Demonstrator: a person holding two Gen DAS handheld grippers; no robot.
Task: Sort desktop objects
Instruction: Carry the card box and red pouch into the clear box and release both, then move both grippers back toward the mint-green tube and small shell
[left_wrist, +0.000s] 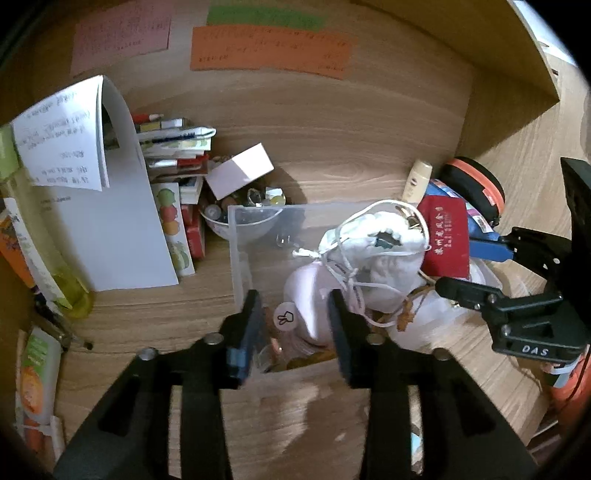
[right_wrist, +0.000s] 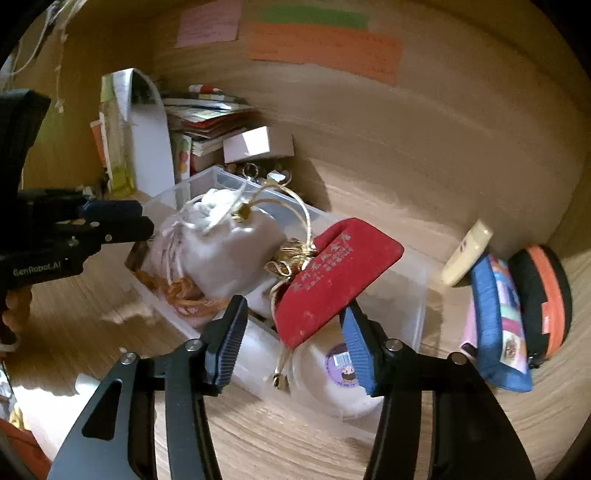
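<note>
Pink (left_wrist: 122, 35), green (left_wrist: 264, 16) and orange (left_wrist: 269, 51) paper notes stuck on the wooden back wall (left_wrist: 332, 122). Curled white printed sheet (left_wrist: 66, 144) leaning at left, beside a yellow-green bottle (left_wrist: 70, 291).

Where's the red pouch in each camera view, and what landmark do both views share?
Left wrist view: the red pouch sits right of centre, at the clear box's far right end, beside the white drawstring bag.
Right wrist view: it is at centre, between the right gripper's open fingers.
Shared landmark: the orange paper on the back wall.
</note>
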